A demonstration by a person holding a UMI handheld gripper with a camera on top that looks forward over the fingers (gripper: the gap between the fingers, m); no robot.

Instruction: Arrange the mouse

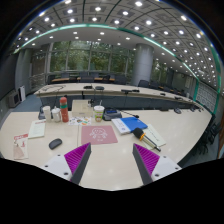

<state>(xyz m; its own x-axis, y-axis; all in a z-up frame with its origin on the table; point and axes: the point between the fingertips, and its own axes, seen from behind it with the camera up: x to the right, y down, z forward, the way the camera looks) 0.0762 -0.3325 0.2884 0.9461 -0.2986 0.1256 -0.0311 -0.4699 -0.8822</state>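
Observation:
A dark grey mouse [55,143] lies on the pale table [110,160], to the left of my left finger and a little ahead of it. A pink mouse mat [99,133] lies flat on the table just beyond my fingers, roughly centred between them. My gripper [112,160] is open, its two magenta pads [76,157] spread wide with only bare tabletop between them. Nothing is held.
Beyond the mat stand a red-capped bottle [64,109], white containers [46,113] and a cup [99,113]. Blue and white papers [132,124] with a dark tool lie to the right. Papers [27,136] lie at the left. Long desks and chairs fill the room behind.

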